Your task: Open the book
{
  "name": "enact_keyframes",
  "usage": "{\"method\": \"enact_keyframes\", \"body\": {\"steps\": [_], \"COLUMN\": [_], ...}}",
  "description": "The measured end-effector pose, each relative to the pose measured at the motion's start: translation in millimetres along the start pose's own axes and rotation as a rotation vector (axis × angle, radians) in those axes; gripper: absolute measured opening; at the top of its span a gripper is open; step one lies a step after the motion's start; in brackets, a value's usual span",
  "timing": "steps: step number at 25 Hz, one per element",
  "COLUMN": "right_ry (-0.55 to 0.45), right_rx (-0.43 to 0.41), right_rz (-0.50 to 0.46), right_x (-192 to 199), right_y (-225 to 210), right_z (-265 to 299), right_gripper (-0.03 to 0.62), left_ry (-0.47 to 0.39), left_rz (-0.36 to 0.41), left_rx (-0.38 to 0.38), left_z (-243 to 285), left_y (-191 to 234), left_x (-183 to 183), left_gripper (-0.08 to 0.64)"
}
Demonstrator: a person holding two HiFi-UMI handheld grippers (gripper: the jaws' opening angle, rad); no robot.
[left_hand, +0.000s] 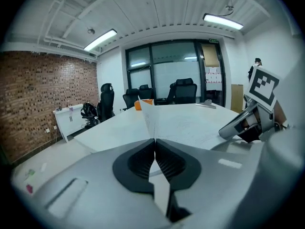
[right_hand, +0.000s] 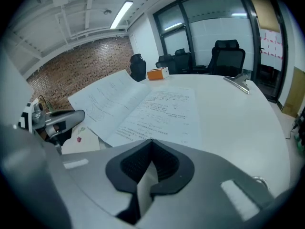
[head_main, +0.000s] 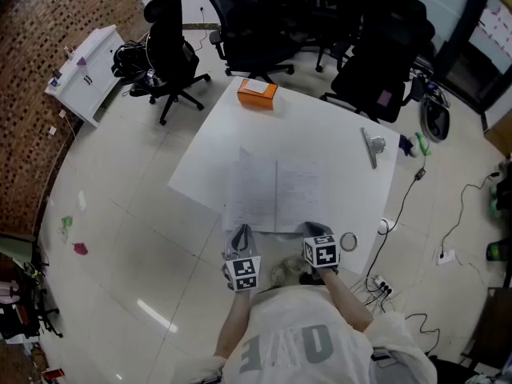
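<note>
The book [head_main: 276, 194] lies open on the white table [head_main: 336, 126], its printed pages facing up. My left gripper [head_main: 242, 232] is at the near edge of the left side, shut on a page [left_hand: 147, 118] that stands up edge-on from its jaw tips [left_hand: 155, 140]. My right gripper [head_main: 314, 229] is at the near edge of the right-hand page [right_hand: 167, 111], and its jaws [right_hand: 151, 140] are shut on that edge. The left-hand leaf [right_hand: 102, 97] is raised at a slant in the right gripper view. Each gripper shows in the other's view: the right gripper [left_hand: 243, 125], the left gripper [right_hand: 57, 120].
An orange box [head_main: 257, 93] sits at the table's far edge. A metal clip [head_main: 372, 146] lies at the right, and a tape ring [head_main: 349, 241] lies by the near right corner. Black office chairs [head_main: 256, 14] stand behind the table. Cables [head_main: 400, 214] trail on the floor.
</note>
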State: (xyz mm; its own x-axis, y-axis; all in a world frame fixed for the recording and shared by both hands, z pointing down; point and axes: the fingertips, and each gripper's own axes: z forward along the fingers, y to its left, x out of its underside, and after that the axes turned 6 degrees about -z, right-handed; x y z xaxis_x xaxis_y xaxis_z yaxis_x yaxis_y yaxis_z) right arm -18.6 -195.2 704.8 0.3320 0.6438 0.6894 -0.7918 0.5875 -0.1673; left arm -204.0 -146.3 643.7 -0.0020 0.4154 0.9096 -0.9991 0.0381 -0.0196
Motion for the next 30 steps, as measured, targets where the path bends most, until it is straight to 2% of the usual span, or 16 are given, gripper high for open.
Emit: {"method": "enact_keyframes", "body": {"steps": [7, 11, 16, 19, 21, 30], "right_ry": [0.013, 0.013, 0.016, 0.018, 0.018, 0.012], "right_rx": [0.023, 0.031, 0.035, 0.037, 0.039, 0.058], "right_rz": [-0.025, -0.031, -0.046, -0.049, -0.053, -0.077], "right_x": [3.6, 2.8, 3.0, 3.3, 3.7, 4.1], "right_y": [-2.1, -2.8, -2.9, -3.0, -3.9, -4.6], "right_z": [1.4, 1.7, 1.3, 1.4, 1.4, 1.7], "right_gripper": [0.003, 0.003, 0.003, 0.003, 0.003, 0.004], "left_ry": [0.081, 0.113, 0.112, 0.107, 0.101, 0.083], "left_rz": [-0.029, -0.022, -0.044, -0.067, -0.073, -0.127], "left_rx": [-0.005, -0.047, -0.094, -0.147, -0.16, -0.15], "left_z": [9.9, 13.3, 13.1, 10.7, 9.6, 9.1], "left_y": [3.9, 11.2, 19.7, 31.9, 35.3, 36.9], "left_x": [29.1, 39.4, 42.8, 45.3, 46.7, 50.7], "left_gripper": [0.026, 0.119, 0.176, 0.271, 0.305, 0.308]}}
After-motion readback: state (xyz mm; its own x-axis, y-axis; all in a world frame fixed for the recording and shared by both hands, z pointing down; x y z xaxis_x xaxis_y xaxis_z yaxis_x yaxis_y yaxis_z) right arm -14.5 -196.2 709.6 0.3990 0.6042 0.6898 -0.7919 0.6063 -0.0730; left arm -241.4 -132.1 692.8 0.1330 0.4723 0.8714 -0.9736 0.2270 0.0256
